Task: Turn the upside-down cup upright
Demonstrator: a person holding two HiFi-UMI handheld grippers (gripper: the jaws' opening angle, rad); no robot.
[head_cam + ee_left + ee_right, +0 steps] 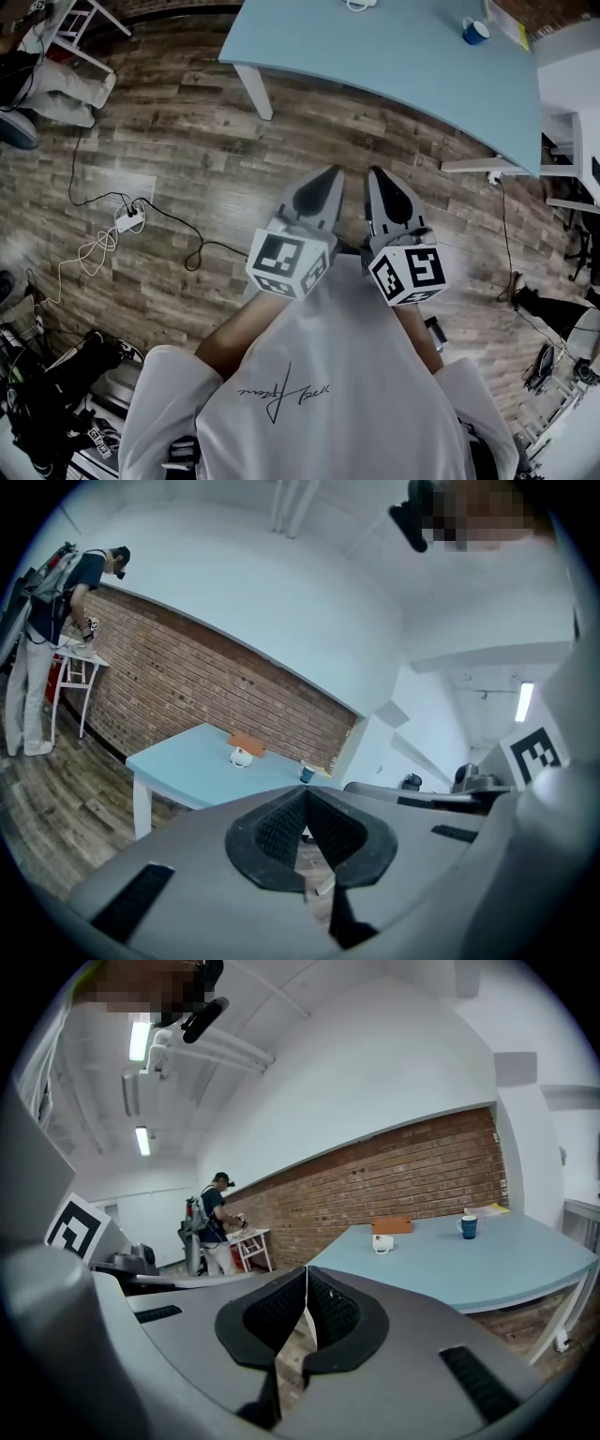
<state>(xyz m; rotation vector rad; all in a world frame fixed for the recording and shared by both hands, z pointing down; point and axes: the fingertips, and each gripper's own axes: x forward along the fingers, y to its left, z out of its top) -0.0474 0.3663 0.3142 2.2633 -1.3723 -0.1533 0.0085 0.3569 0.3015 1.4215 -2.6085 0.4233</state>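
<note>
Distance is the main trouble: both tools hang close to the person's chest, well apart from the blue surface (394, 47) where the cups stand, so by my reading the task has not begun. On the left gripper (323, 187) the fingers (281, 822) are pressed together at the tips with nothing between them, only a sliver of floor (187, 122) showing lower down. The right gripper (384, 187) is the same, its fingers (328, 1312) closed on nothing. A white cup (382, 1242) sits mid-surface just in front of a brown block (391, 1225), and a blue cup (468, 1227) stands further along near yellow paper (487, 1210). At this size I cannot tell which cup is inverted, so taking the wrong one is a real risk. A cable (169, 220) and power strip (128, 220) lie on the floor to the left and could catch a foot on the walk over. The fingers must open before either cup can be gripped. A smooth cup pinched off-centre could slip or swing while being turned, and the block close behind the white one leaves little room there. As for writing, only the black-and-white square markers on the cubes are clear. A thin script print on the white shirt is not legible, and no label shows on either cup.
</note>
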